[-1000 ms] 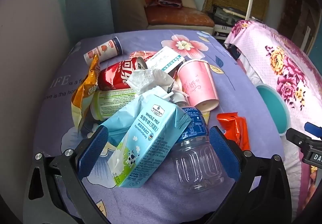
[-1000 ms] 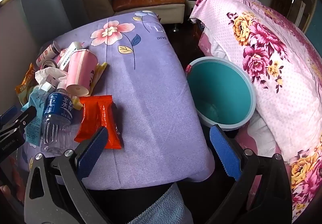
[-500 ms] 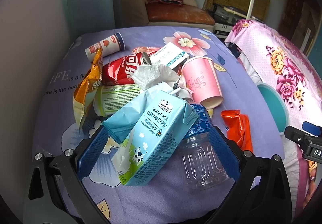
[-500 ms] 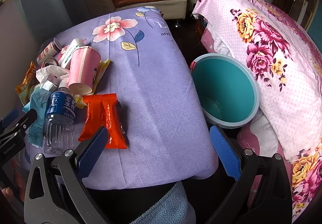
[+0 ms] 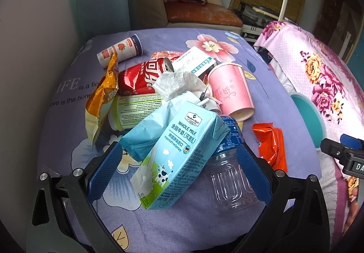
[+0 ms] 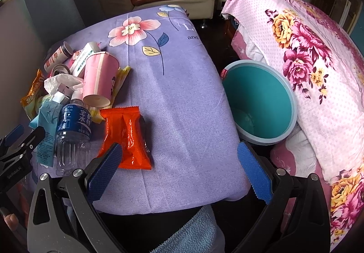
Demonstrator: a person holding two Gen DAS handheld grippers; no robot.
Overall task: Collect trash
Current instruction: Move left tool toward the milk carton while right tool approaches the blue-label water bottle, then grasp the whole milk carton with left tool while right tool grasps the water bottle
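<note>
Jaws wide on both grippers; teal bin (image 6: 261,102) beside the table edge (image 6: 218,98).

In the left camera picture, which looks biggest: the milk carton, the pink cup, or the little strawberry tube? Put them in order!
1. Milk carton, though it lies nearest the camera, which enlarges it.
2. Pink cup.
3. Strawberry tube, smallest and farthest away.
</note>
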